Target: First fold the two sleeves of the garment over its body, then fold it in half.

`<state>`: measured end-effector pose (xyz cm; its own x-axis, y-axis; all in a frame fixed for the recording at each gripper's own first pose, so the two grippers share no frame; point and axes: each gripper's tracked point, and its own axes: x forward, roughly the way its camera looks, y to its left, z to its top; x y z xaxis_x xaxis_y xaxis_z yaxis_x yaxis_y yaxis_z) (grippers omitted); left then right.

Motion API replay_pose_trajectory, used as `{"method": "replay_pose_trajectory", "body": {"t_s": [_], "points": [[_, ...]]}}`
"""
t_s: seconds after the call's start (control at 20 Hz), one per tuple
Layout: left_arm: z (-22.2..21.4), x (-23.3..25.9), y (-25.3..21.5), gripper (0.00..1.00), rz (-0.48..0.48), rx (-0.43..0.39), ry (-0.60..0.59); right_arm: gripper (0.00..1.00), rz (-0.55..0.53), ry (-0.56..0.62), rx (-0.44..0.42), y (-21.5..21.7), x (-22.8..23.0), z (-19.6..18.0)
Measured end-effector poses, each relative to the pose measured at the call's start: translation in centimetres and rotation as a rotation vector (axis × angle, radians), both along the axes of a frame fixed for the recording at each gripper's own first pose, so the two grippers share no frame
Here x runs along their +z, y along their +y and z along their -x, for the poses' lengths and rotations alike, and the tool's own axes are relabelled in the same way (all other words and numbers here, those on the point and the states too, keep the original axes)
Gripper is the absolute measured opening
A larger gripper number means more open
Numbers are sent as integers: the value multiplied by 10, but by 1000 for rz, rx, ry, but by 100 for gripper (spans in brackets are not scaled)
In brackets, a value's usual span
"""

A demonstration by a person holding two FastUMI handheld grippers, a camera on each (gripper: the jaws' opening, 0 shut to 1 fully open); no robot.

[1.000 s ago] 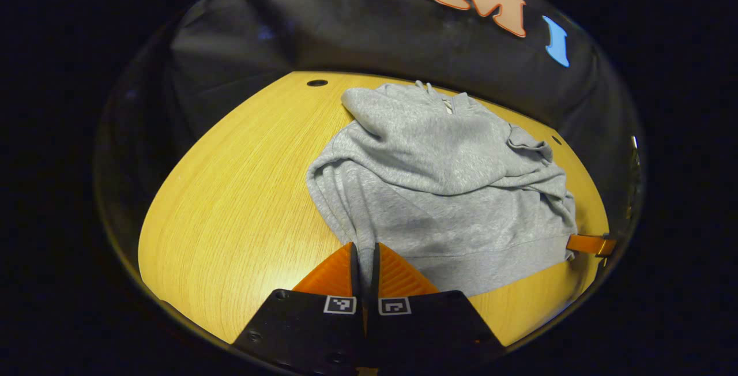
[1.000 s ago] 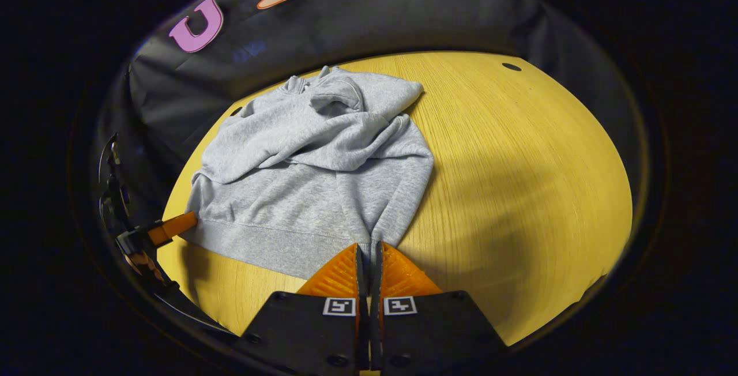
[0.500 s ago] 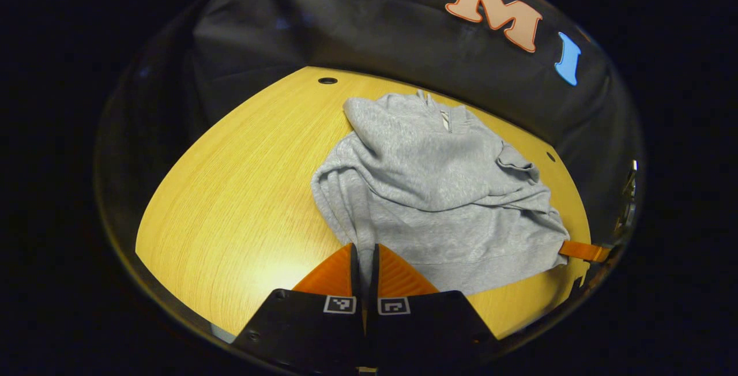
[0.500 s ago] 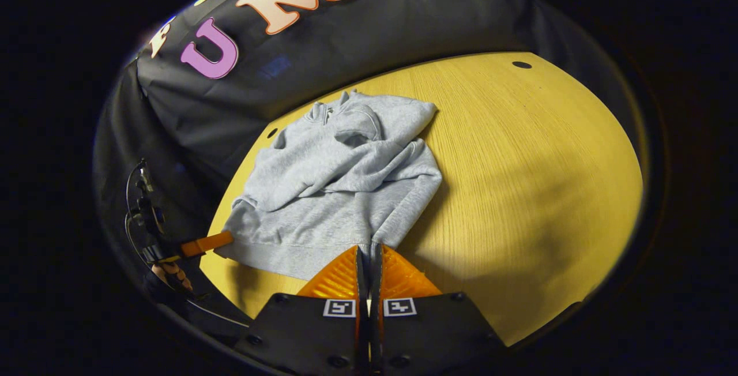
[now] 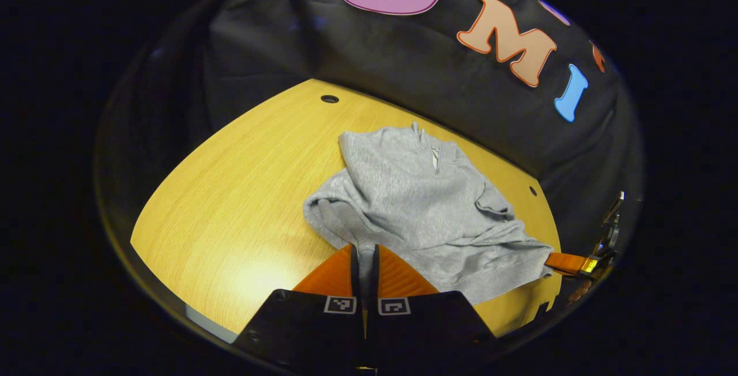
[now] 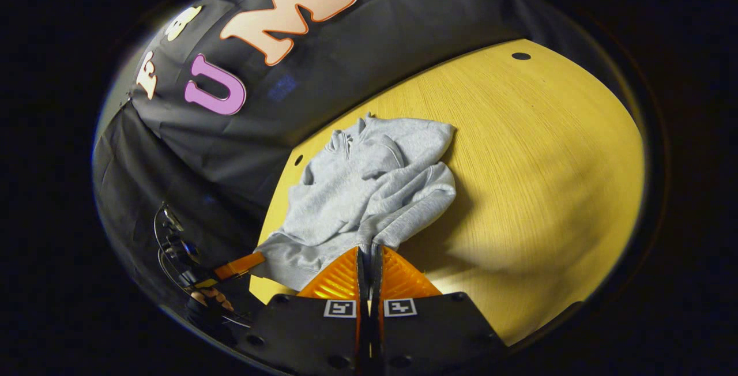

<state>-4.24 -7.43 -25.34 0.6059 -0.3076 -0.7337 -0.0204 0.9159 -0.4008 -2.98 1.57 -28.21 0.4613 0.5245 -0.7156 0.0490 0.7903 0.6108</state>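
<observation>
The grey garment (image 5: 415, 209) lies near the worktop's (image 5: 230, 191) far edge; bare wood runs from 7 to 10 o'clock. The left gripper (image 5: 364, 258) and right gripper (image 6: 369, 259) each clench a hem corner, both fingers pressing the cloth. Since a second ago, the hem has lifted and the garment sits farther away.

Dim booth, glare patch, fisheye-warped edges
</observation>
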Motion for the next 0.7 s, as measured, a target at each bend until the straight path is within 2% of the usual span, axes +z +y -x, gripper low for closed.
{"method": "replay_pose_trajectory", "body": {"t_s": [0.35,0.7], "points": [[-52,13,5,0,97,4,-8,3,-74,10,-149,7,22,-53],[-102,-4,-5,0,172,-39,51,3,-148,131,-297,8,-6,-95]]}}
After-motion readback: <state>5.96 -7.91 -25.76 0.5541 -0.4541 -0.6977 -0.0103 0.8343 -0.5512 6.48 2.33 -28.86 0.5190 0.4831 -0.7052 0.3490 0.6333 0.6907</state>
